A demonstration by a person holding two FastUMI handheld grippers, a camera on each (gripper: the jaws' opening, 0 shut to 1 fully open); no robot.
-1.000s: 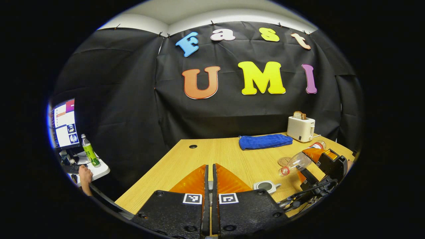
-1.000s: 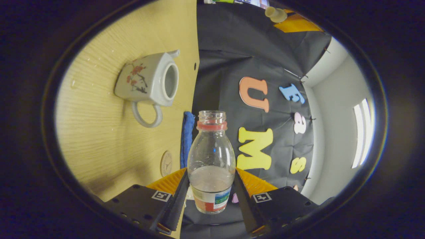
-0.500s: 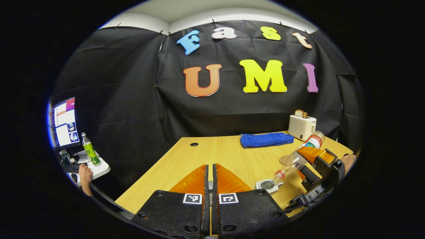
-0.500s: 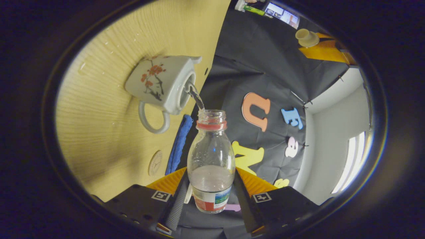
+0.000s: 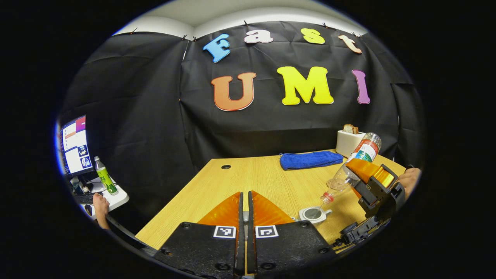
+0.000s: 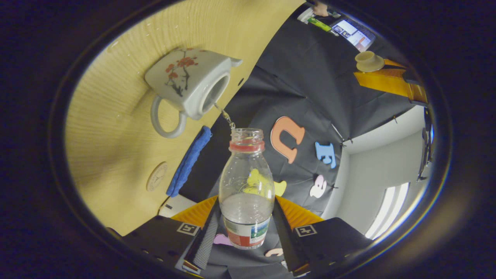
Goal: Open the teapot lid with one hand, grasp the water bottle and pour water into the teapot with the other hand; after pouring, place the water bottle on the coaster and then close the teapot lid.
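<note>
Since a moment ago the water bottle has tipped steeper and its stream into the open teapot has thinned to a trickle — the right gripper is clamped on the bottle's lower body. In the left gripper view the left gripper has its fingers pressed nearly together, what they pinch hidden there — the right gripper view shows the teapot lid at them. The coaster lies bare on the table beside the blue towel, the toaster partly hidden behind the bottle.

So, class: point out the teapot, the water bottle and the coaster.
teapot point(image 6: 182, 83): right gripper view, on its painted side wall.
water bottle point(image 6: 246, 186): right gripper view, on its clear body.
coaster point(image 6: 156, 176): right gripper view, on its round face.
</note>
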